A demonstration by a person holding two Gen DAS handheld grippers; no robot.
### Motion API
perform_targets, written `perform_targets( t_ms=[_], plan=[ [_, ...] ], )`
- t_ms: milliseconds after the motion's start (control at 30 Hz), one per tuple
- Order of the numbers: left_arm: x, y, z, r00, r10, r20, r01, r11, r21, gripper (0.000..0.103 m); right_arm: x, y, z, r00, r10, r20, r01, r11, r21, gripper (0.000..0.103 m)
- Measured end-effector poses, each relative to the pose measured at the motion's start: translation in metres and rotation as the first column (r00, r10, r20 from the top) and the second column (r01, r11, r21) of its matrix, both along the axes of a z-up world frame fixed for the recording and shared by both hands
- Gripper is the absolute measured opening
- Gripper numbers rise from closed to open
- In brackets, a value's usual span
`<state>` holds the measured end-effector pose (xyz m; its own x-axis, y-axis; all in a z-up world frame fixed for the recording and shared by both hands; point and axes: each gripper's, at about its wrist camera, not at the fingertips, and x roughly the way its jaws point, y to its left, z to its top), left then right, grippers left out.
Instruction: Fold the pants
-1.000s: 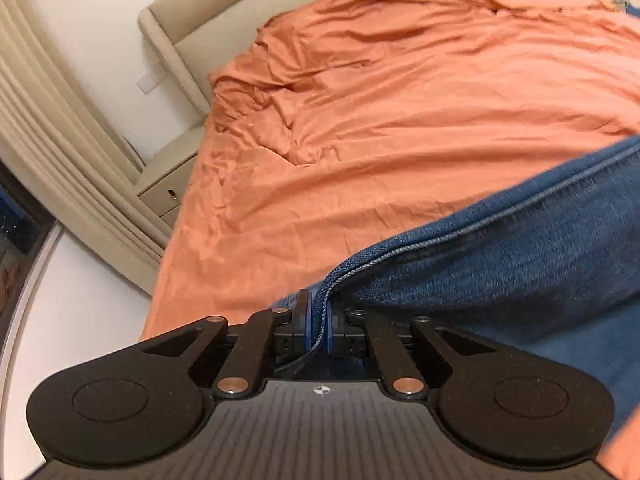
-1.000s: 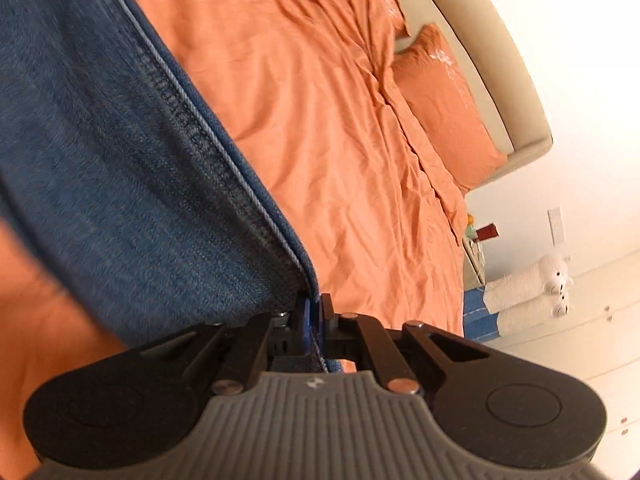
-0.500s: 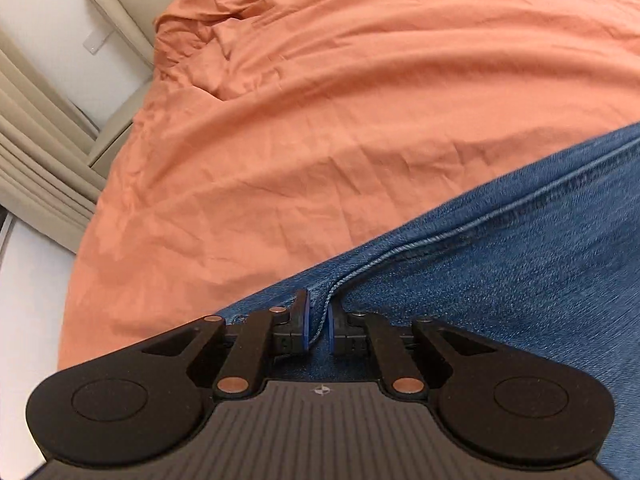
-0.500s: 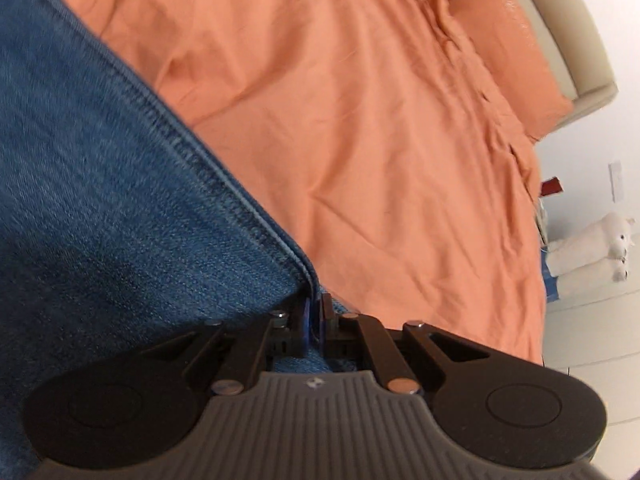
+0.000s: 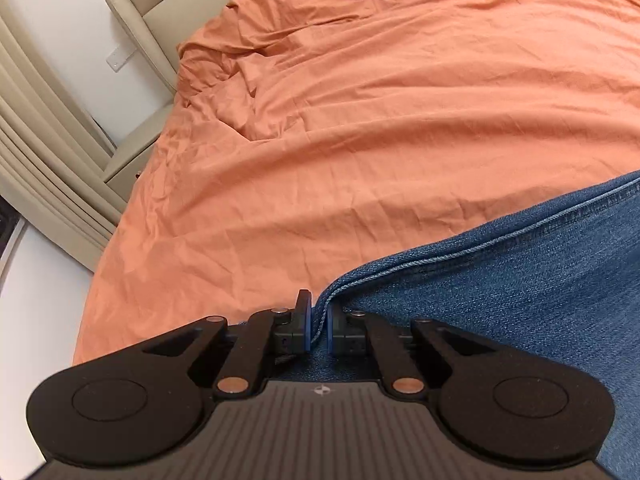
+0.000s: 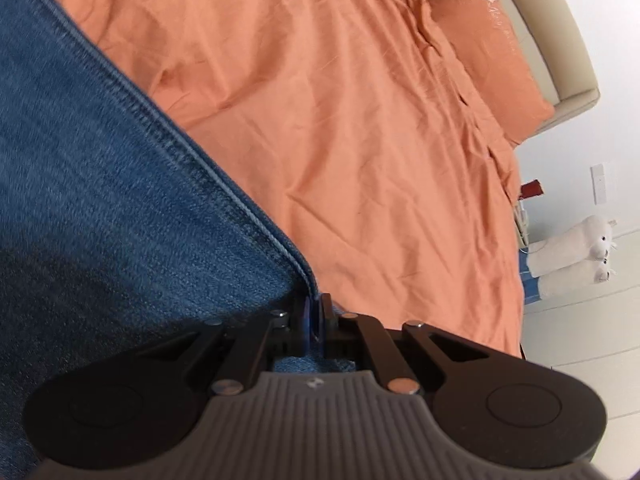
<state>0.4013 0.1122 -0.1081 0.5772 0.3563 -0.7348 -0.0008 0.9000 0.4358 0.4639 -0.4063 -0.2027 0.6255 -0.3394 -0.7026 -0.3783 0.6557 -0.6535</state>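
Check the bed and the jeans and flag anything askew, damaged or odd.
Nothing damaged or spilled. The left gripper and right gripper each pinch a stitched edge of the jeans. The orange sheet is rumpled, most near the beige headboard: untidy, not wrong.

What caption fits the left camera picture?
Left gripper pinching the hem of blue jeans over an orange bedsheet.
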Motion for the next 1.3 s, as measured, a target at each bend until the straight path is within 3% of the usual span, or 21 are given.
perform_targets(
  t_ms=[133,233,267,300,333,367,467,600,667,767,867,967,1000,1033,1100,1133,1167,1233,1300],
  plan=[
    [0.009,0.008,-0.013,0.999,0.03,-0.026,-0.031,0.999,-0.041,0.008,0.003,0.005,-0.005,1.0,-0.022,-0.007,0.022,1.0,-0.02,0.0],
    [0.007,0.014,-0.016,0.999,0.02,-0.033,-0.022,0.999,-0.037,0.022,0.008,0.009,-0.011,0.999,-0.037,-0.028,0.036,0.999,-0.029,0.0],
    [0.005,0.015,-0.014,0.999,0.017,-0.033,-0.018,0.999,-0.035,0.031,0.007,0.01,-0.012,0.999,-0.038,-0.032,0.037,0.999,-0.029,0.001],
    [0.003,0.016,-0.01,1.0,0.011,-0.025,-0.012,0.999,-0.034,0.05,0.005,0.012,-0.011,0.999,-0.038,-0.031,0.037,0.999,-0.034,0.013],
    [0.0,0.019,-0.003,1.0,0.007,-0.009,-0.007,0.999,-0.043,0.062,0.003,0.014,-0.01,0.999,-0.04,-0.018,0.039,0.998,-0.043,0.028],
    [-0.004,0.022,0.005,1.0,0.006,0.009,-0.006,0.998,-0.063,0.075,0.0,0.016,-0.007,0.999,-0.04,-0.009,0.039,0.998,-0.045,0.033],
    [-0.016,0.036,0.032,0.999,0.03,0.035,-0.025,0.99,-0.136,0.075,-0.011,0.027,0.01,0.998,-0.06,0.003,0.06,0.998,0.009,0.036],
    [-0.048,0.062,0.063,0.994,0.094,0.057,-0.08,0.975,-0.209,0.075,-0.038,0.052,0.036,0.998,-0.067,-0.002,0.066,0.985,0.16,0.043],
    [-0.068,0.082,0.073,0.986,0.158,0.059,-0.137,0.954,-0.266,0.075,-0.056,0.07,0.042,0.998,-0.065,-0.024,0.069,0.972,0.224,0.048],
    [-0.101,0.114,0.077,0.963,0.267,0.045,-0.232,0.898,-0.374,0.075,-0.081,0.1,0.045,0.995,-0.059,-0.075,0.079,0.949,0.305,0.049],
    [-0.142,0.147,0.074,0.924,0.381,0.034,-0.318,0.814,-0.486,0.075,-0.103,0.127,0.046,0.993,-0.032,-0.114,0.074,0.92,0.385,0.049],
    [-0.183,0.176,0.059,0.869,0.493,0.047,-0.358,0.69,-0.629,0.08,-0.124,0.156,0.044,0.99,-0.013,-0.138,0.073,0.896,0.438,0.051],
    [-0.195,0.185,0.051,0.848,0.529,0.043,-0.359,0.632,-0.686,0.08,-0.131,0.165,0.042,0.989,-0.001,-0.148,0.07,0.887,0.457,0.052],
    [-0.205,0.195,0.04,0.823,0.567,0.024,-0.363,0.559,-0.745,0.08,-0.136,0.173,0.039,0.988,0.009,-0.155,0.065,0.882,0.467,0.052],
    [-0.221,0.213,0.012,0.766,0.641,-0.052,-0.374,0.378,-0.847,0.08,-0.146,0.189,0.034,0.987,0.021,-0.159,0.057,0.883,0.465,0.052],
    [-0.226,0.219,-0.003,0.749,0.657,-0.086,-0.358,0.293,-0.886,0.08,-0.15,0.196,0.031,0.987,0.027,-0.159,0.049,0.887,0.46,0.052],
    [-0.228,0.224,-0.016,0.734,0.67,-0.112,-0.345,0.225,-0.911,0.08,-0.153,0.201,0.03,0.988,0.029,-0.154,0.045,0.889,0.455,0.052],
    [-0.227,0.231,-0.036,0.702,0.697,-0.144,-0.323,0.131,-0.937,0.08,-0.156,0.206,0.028,0.988,0.018,-0.152,0.053,0.893,0.447,0.052],
    [-0.221,0.237,-0.047,0.68,0.719,-0.146,-0.277,0.068,-0.958,0.079,-0.157,0.206,0.028,0.988,0.004,-0.152,0.064,0.895,0.442,0.054]
  ],
)
